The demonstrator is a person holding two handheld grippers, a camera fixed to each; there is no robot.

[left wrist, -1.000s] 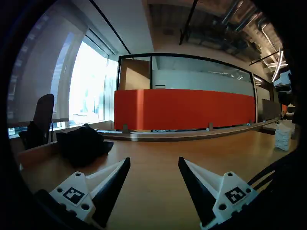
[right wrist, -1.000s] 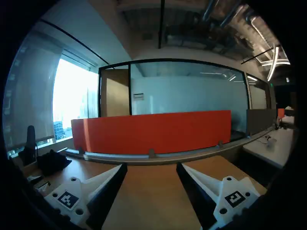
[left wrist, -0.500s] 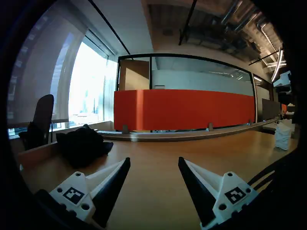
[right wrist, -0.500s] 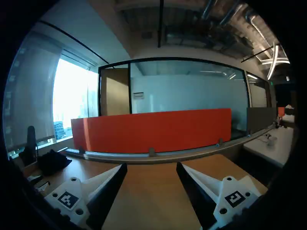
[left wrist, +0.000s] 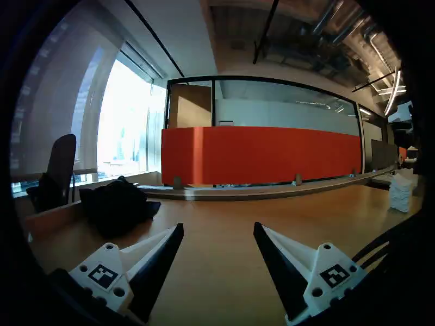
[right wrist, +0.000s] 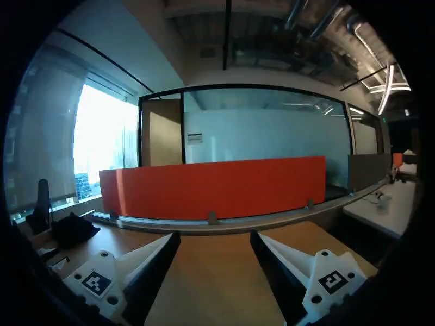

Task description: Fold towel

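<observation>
The towel point(left wrist: 117, 205), a dark crumpled heap, is lying near the far left corner of the bench point(left wrist: 304, 209), and I am seeing it well apart from both claws. My left claw point(left wrist: 217, 224) is hovering over the bare wood with its fingers spread wide, gripping nothing. My right claw point(right wrist: 215, 234) is likewise gaping open and empty. A white folded stack point(left wrist: 402, 193) is sitting at the bench's right edge, and an orange partition point(left wrist: 261, 155) is running along the far edge.

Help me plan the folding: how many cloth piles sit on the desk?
2. A dark crumpled heap lies at the left end of the desk; a white folded stack stands toward its far right. Others may lie hidden below the cameras' sight.
</observation>
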